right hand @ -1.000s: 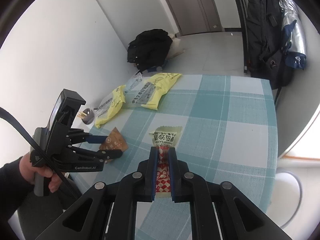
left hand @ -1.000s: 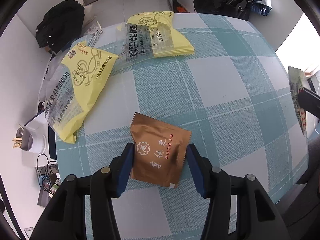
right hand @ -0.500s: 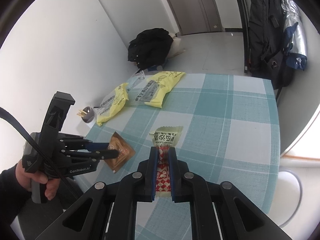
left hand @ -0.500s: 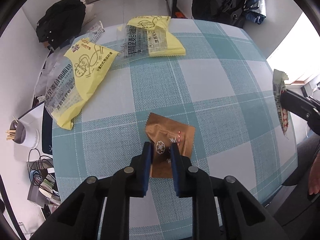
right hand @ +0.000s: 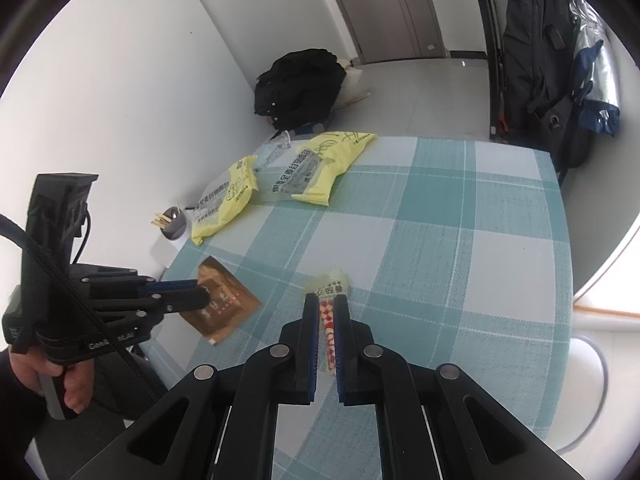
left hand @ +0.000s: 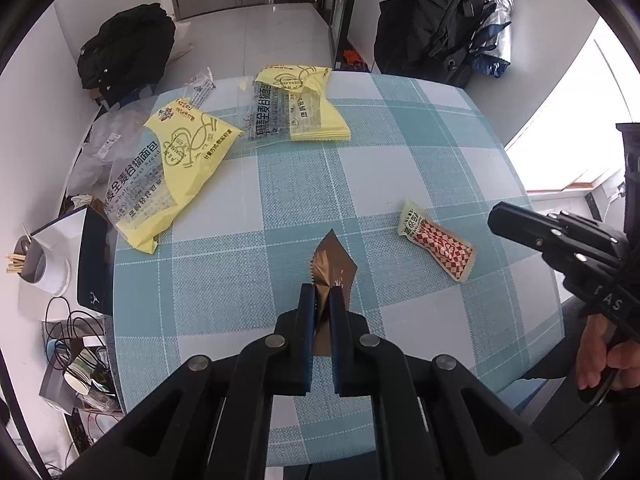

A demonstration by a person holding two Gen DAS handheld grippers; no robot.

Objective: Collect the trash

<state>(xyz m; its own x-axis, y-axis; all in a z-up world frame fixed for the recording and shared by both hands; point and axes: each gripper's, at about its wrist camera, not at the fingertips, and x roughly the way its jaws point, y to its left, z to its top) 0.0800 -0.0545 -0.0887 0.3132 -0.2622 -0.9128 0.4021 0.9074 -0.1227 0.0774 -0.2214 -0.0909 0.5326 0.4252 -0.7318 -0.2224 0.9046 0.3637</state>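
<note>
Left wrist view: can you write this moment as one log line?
left gripper: shut on brown packet | right gripper: over red-checkered packet, grip unclear | yellow wrappers: on table

"GenRobot.AI" being shown in pale letters on the body of the left hand-held gripper [right hand: 202, 294], "whole wheat bread" being displayed beside large Chinese characters on the near yellow bread wrapper [left hand: 168, 172], print on the other wrappers being left unreadable
</note>
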